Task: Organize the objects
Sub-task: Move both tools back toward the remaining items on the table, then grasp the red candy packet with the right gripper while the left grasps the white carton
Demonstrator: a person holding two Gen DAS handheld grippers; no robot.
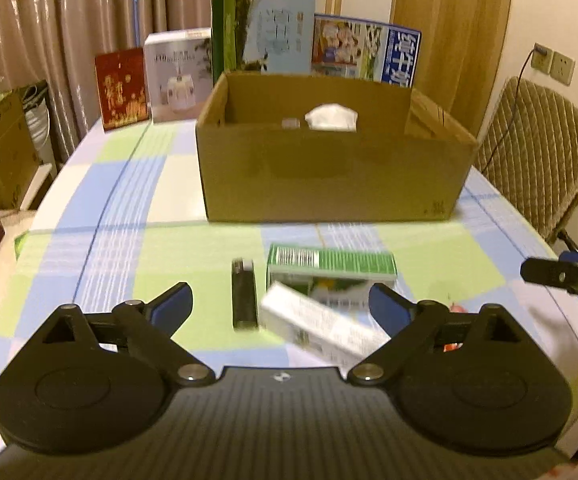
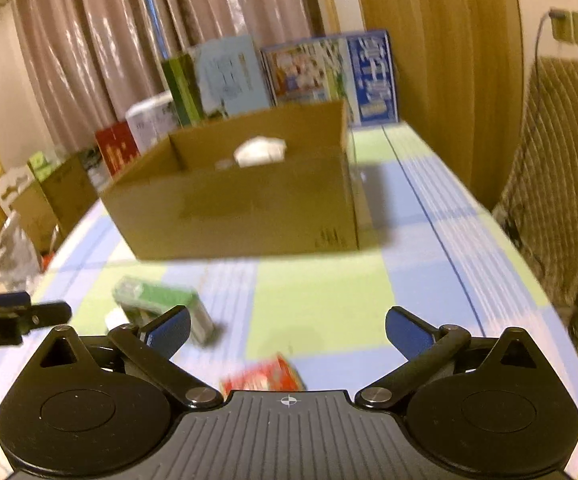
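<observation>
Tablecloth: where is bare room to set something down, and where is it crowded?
Free: the checked tablecloth left of the cardboard box, and the strip right of the box toward the chair. Crowded: in front of the box, where the black lighter, green box and white box cluster.

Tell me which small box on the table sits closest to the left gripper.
The white box, lying diagonally between the open left gripper fingers. The green-topped box sits just behind it; the red packet lies by the right gripper.

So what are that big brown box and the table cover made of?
The big brown box looks like plain matte cardboard: dull tan walls with folded flaps. The table cover seems to be checked cloth or plastic sheet in green, blue and white; the blur leaves that open.
</observation>
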